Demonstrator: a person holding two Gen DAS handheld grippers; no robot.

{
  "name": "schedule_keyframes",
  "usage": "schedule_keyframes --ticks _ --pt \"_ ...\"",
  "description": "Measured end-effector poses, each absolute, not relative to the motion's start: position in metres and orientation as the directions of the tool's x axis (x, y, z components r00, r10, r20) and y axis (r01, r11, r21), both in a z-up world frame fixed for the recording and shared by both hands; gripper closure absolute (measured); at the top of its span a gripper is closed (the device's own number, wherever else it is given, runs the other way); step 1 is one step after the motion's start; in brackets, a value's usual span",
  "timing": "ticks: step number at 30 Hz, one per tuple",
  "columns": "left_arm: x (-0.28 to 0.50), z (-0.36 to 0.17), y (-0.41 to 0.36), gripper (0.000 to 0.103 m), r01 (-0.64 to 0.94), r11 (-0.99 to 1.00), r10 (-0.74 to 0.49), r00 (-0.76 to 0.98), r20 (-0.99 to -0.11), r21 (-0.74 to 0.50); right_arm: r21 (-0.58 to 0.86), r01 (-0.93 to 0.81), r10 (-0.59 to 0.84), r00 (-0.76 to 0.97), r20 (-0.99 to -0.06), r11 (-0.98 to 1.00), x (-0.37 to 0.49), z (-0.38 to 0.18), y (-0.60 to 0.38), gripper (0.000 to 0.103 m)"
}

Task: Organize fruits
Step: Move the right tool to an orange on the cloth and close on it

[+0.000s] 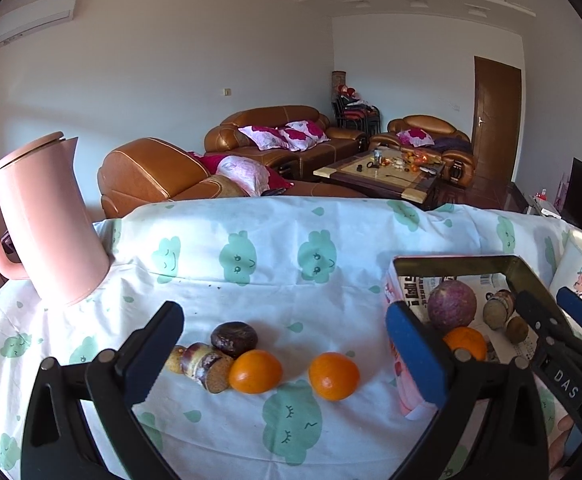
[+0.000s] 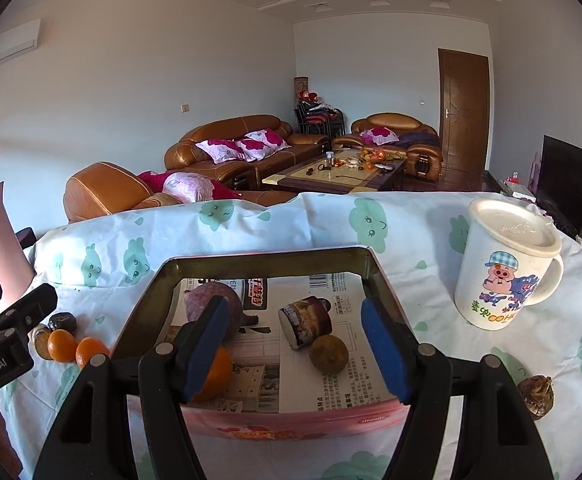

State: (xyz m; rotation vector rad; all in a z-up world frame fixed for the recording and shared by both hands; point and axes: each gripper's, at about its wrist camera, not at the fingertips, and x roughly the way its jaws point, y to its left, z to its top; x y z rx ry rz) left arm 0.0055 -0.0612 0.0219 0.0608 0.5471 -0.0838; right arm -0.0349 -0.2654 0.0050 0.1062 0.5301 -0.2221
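Note:
On the cloud-print cloth lie two oranges (image 1: 255,372) (image 1: 334,376), a cut sugarcane piece (image 1: 207,364) and a dark round fruit (image 1: 234,338). My left gripper (image 1: 287,356) hangs just before them, open wide and holding nothing. To the right stands a pink box (image 2: 267,258) lined with newspaper. It holds a purple round fruit (image 2: 215,300), an orange (image 2: 215,376), a sugarcane piece (image 2: 305,320) and a brownish round fruit (image 2: 328,354). Over the box's near side my right gripper (image 2: 297,348) is open, its pads touching nothing.
A pink kettle (image 1: 47,220) stands at the table's back left. A lidded cartoon mug (image 2: 507,264) stands right of the box, and a small brown knobbly thing (image 2: 537,396) lies near the right edge. Sofas and a coffee table are beyond the table.

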Motion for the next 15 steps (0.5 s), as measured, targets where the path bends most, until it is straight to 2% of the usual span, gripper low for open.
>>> schedule_keyframes --ticks 15 --pt "0.011 0.019 -0.003 0.000 0.044 0.998 -0.019 0.850 -0.526 0.035 0.004 0.141 -0.117 0.836 -0.536 0.990 -0.033 0.003 -0.185 0.033"
